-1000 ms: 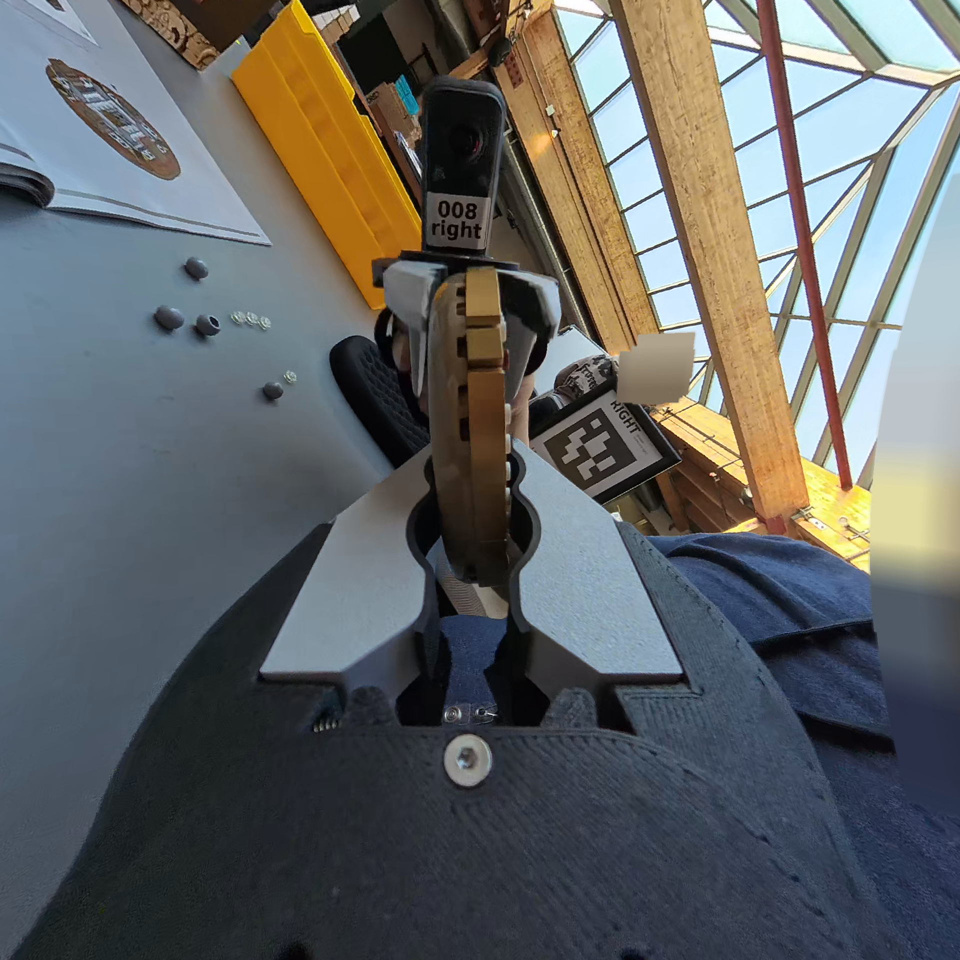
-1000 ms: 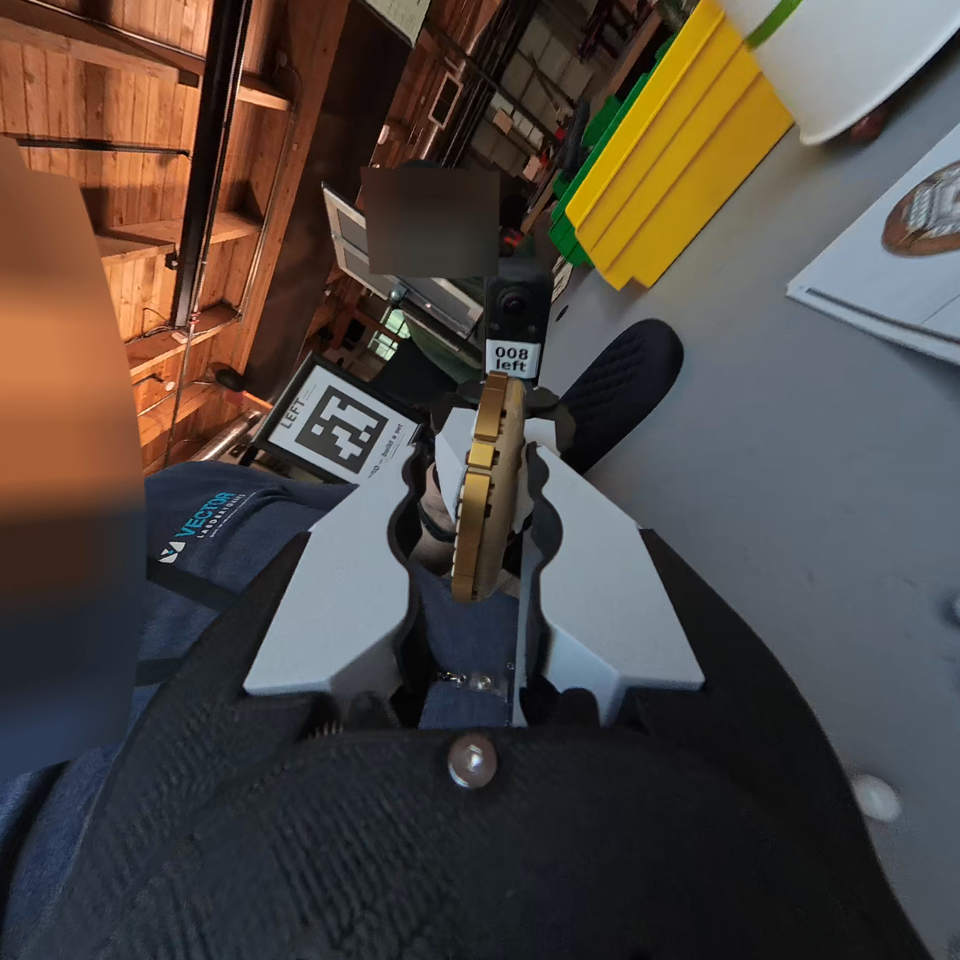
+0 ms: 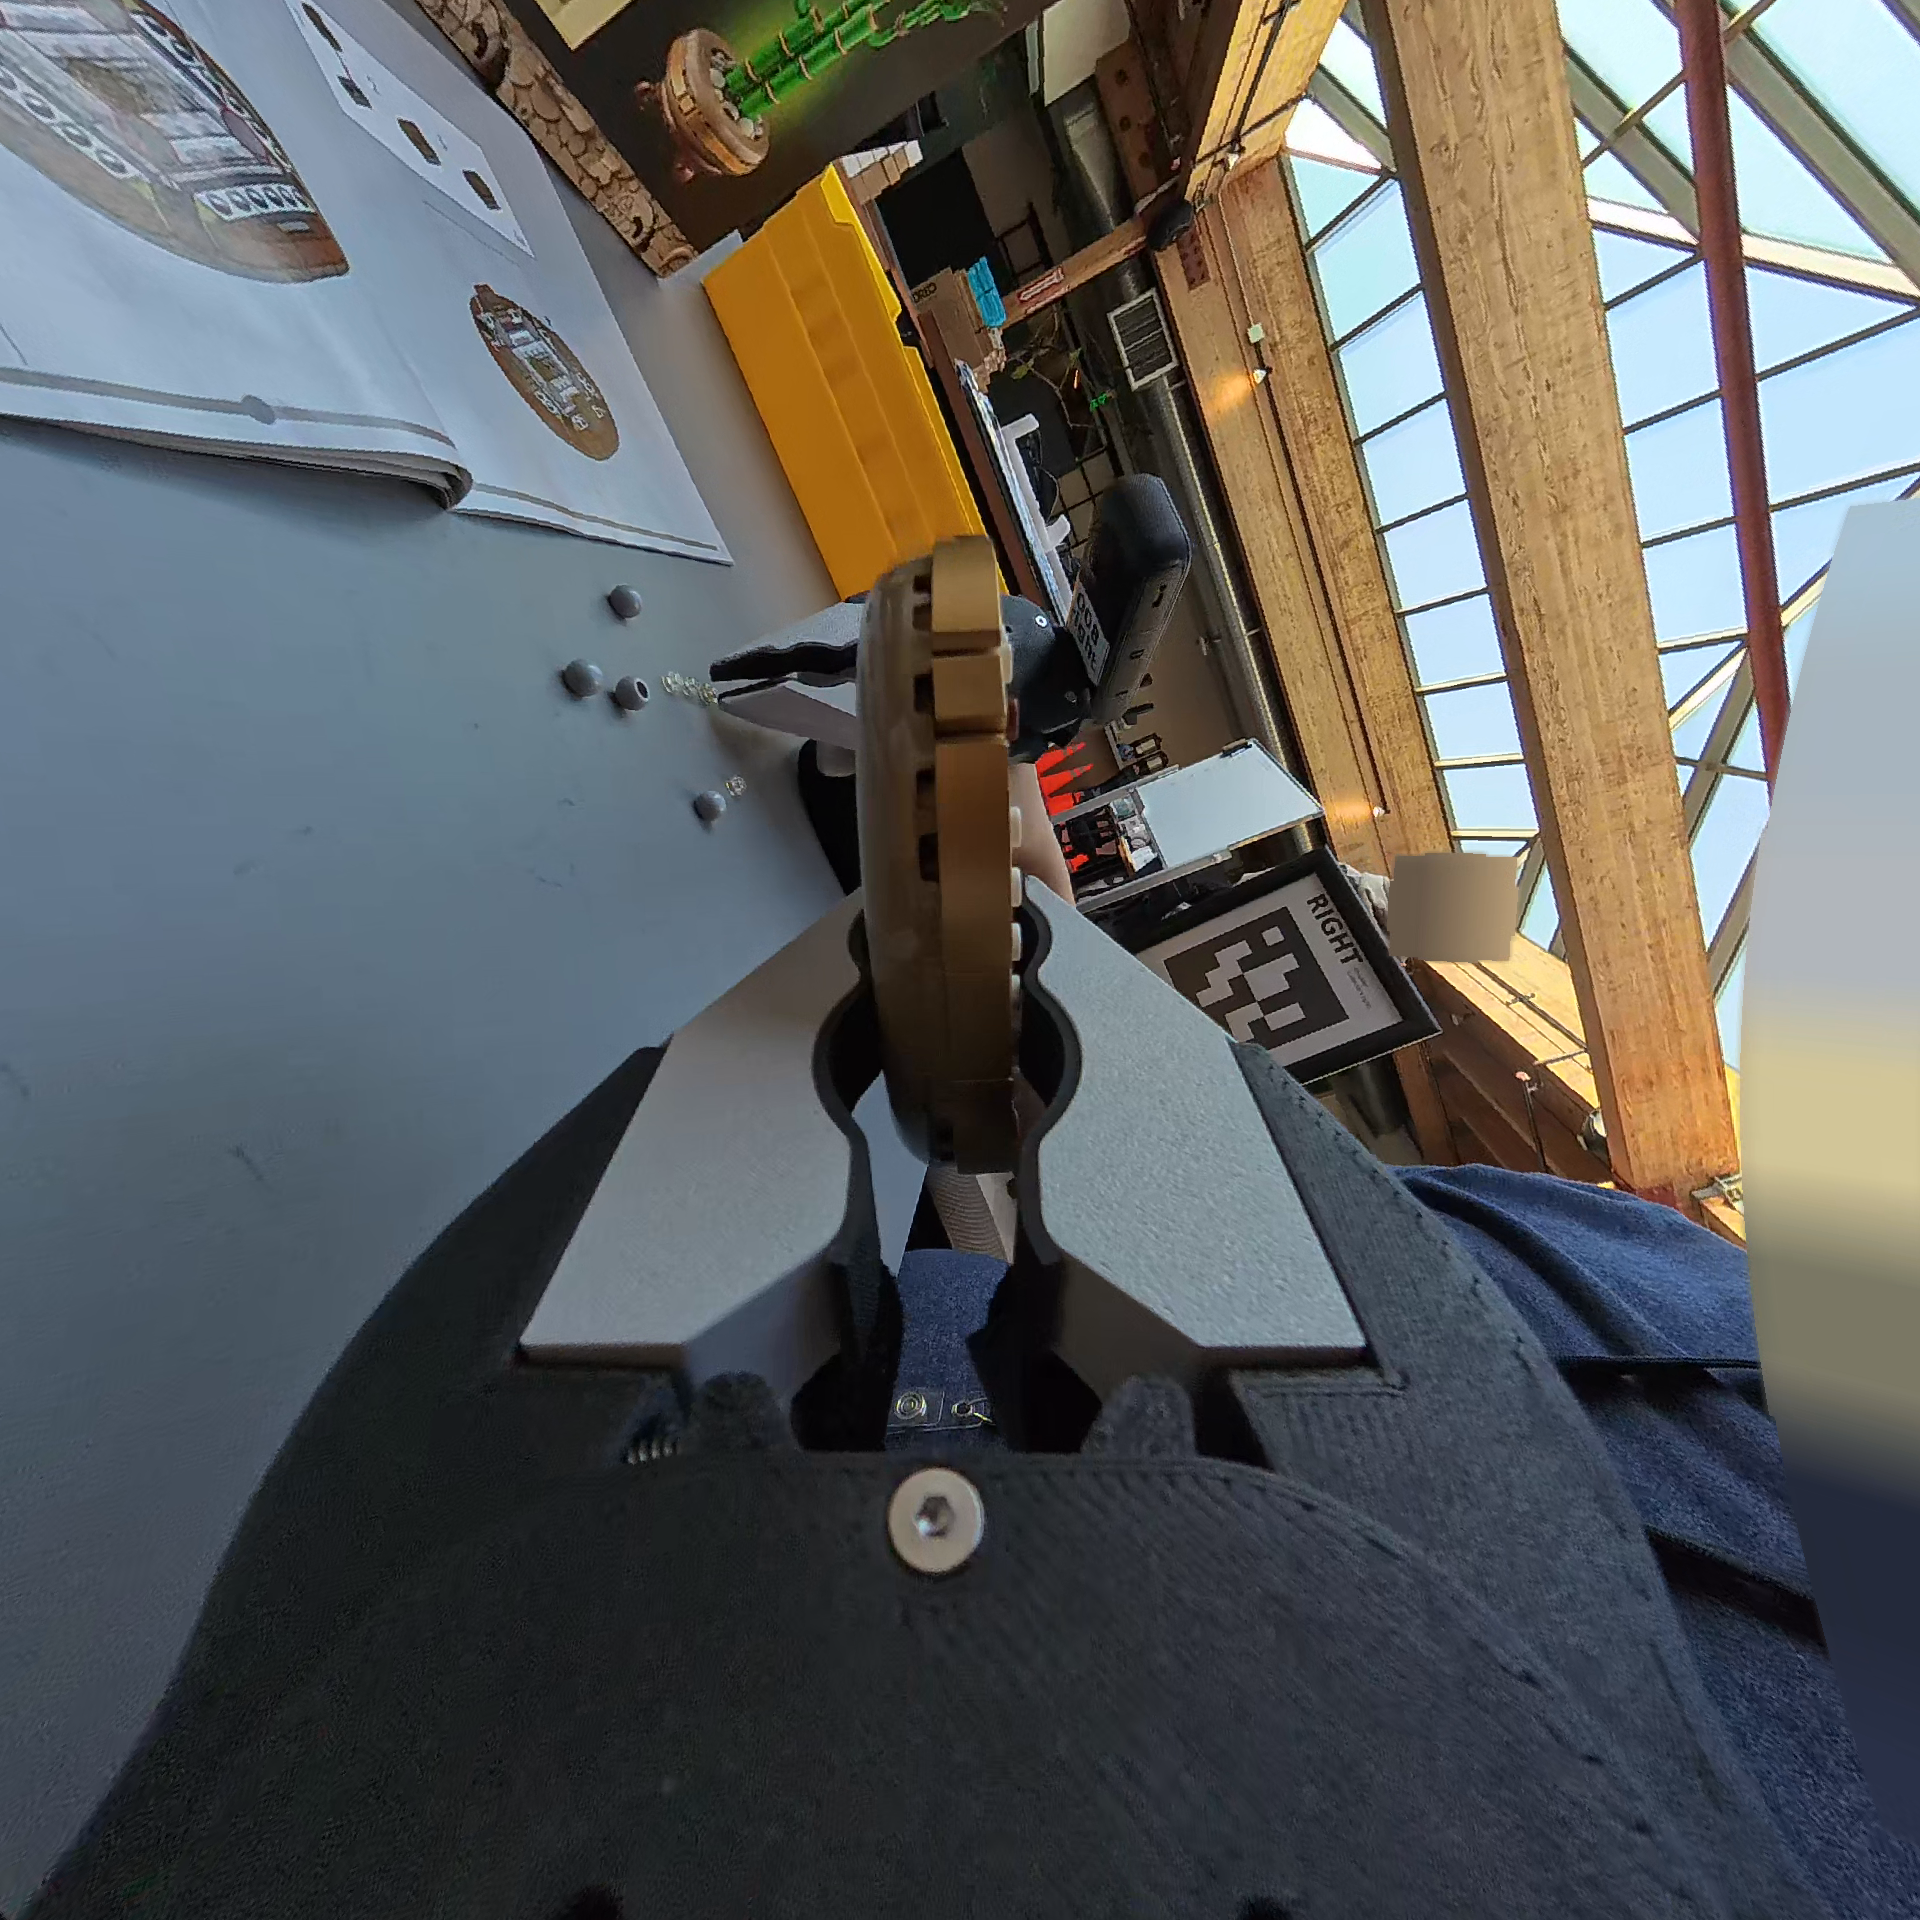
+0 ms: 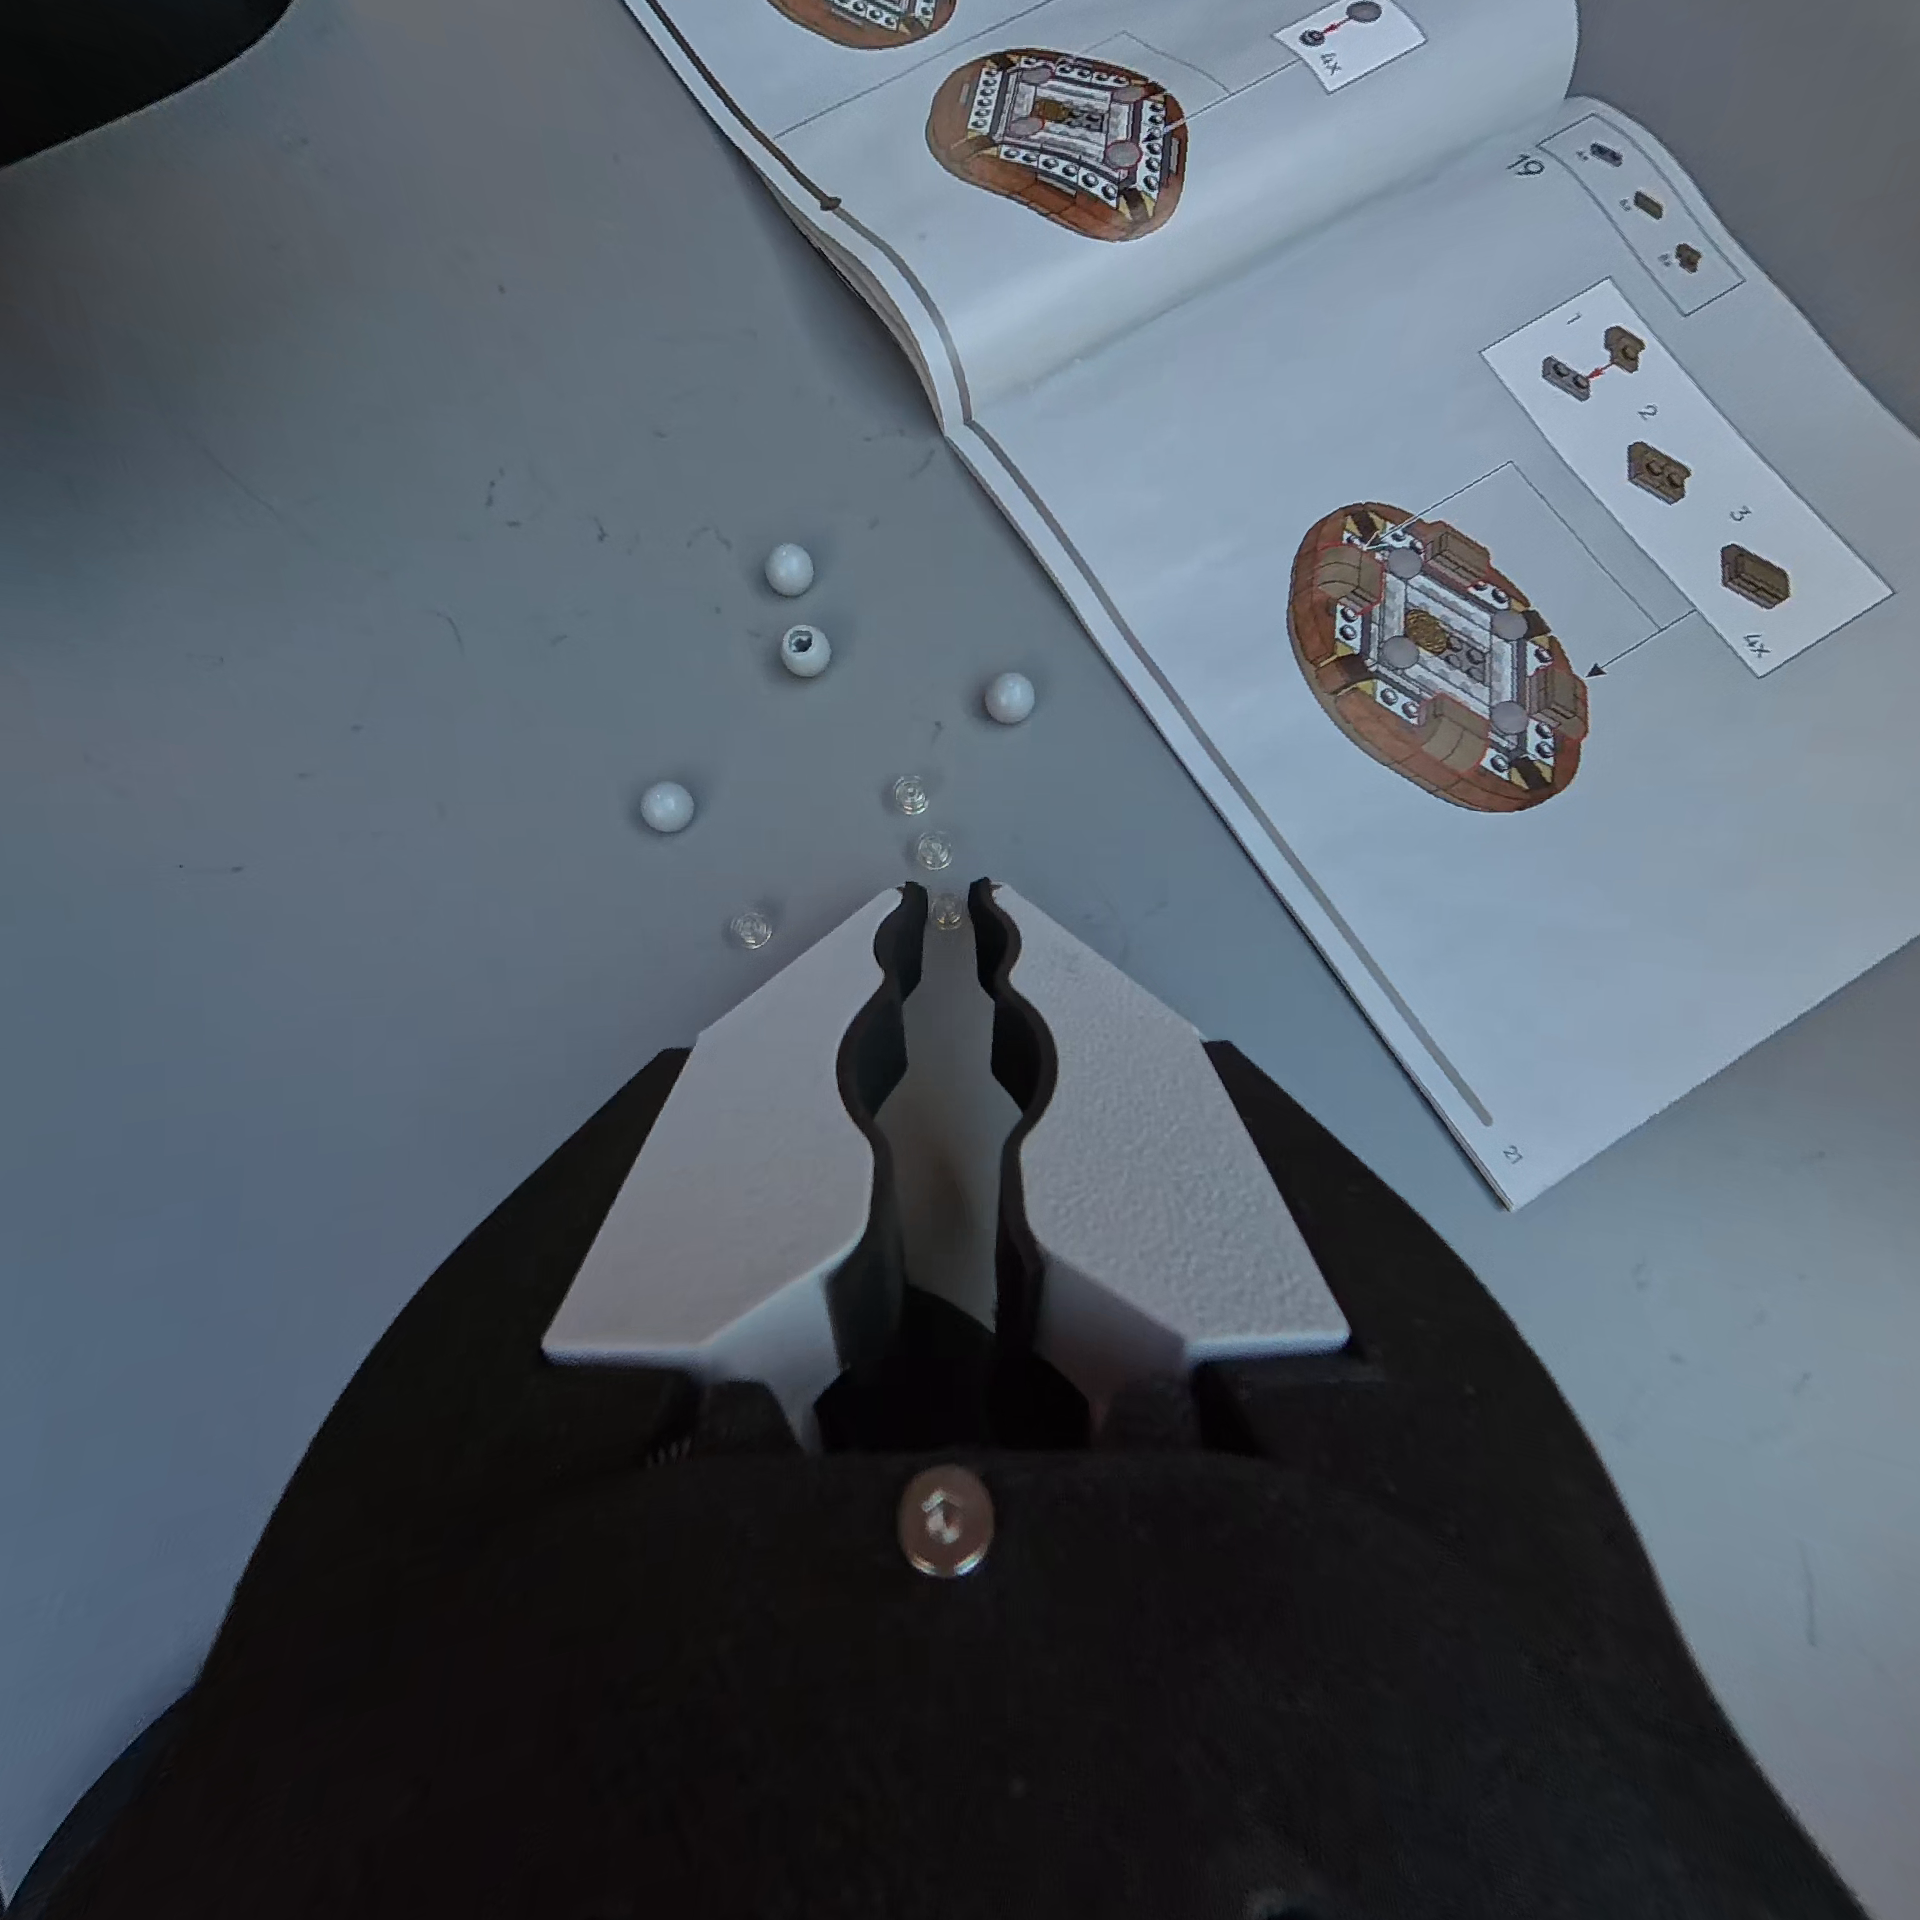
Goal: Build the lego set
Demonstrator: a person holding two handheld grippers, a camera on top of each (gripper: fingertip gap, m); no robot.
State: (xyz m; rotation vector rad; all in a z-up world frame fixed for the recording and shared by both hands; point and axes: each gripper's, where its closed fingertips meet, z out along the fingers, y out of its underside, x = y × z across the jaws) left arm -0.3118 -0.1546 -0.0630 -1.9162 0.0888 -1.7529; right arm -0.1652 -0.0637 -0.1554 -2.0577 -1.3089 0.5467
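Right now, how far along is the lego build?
Done: a round tan disc is assembled, clamped edge-on in the left gripper. In hand: right gripper, slightly open, straddles a clear stud on the table. Left: four white balls and the clear studs lie loose.

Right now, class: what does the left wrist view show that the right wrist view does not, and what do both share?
Only the left wrist view: the round tan-and-brown lego disc clamped edge-on in the left gripper, and yellow plastic bins. Only the right wrist view: the right gripper slightly open around a clear round stud. Both: grey table, open instruction booklet, small grey balls.
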